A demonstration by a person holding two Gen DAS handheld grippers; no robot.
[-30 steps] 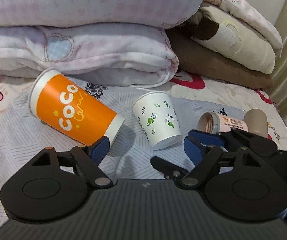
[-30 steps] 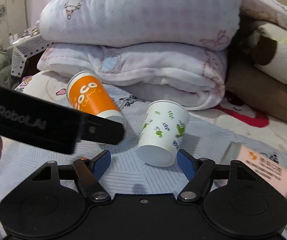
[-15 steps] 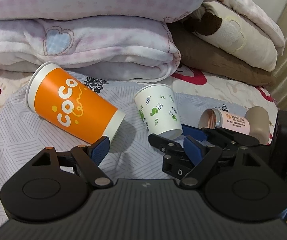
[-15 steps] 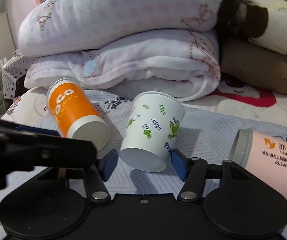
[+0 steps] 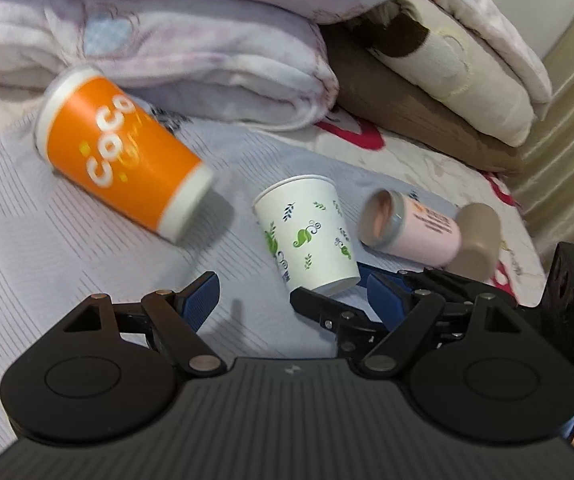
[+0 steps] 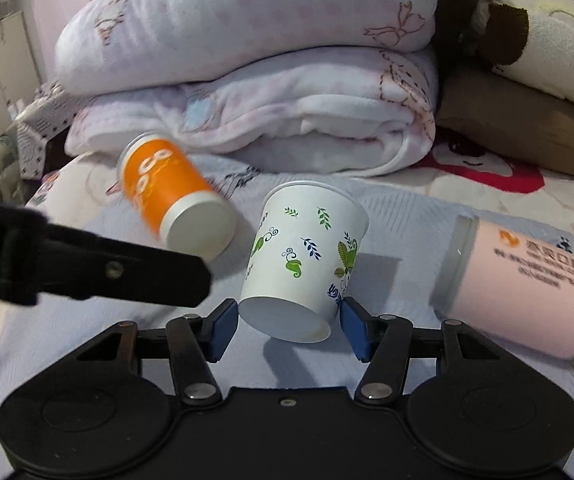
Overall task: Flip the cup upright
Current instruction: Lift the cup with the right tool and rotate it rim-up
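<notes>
A white paper cup with green leaf prints (image 6: 303,264) lies tilted on the bed, base toward me; it also shows in the left wrist view (image 5: 307,236). My right gripper (image 6: 287,330) is open, its blue pads on either side of the cup's base, close to it. An orange "CoCo" cup (image 5: 123,160) lies on its side to the left, also in the right wrist view (image 6: 171,196). My left gripper (image 5: 291,300) is open and empty, in front of the cups. The right gripper's fingers (image 5: 327,312) show under the white cup in the left wrist view.
A pink cylindrical cup with a grey rim (image 6: 523,284) lies on its side to the right, also in the left wrist view (image 5: 411,232). Folded pink blankets (image 6: 267,80) and brown and cream ones (image 5: 447,80) are stacked behind. The left gripper's body (image 6: 87,268) crosses the right view's left side.
My right gripper has moved forward, so its pads now flank the white cup's base. The left wrist view has shifted up and to the right and is blurred by motion.
</notes>
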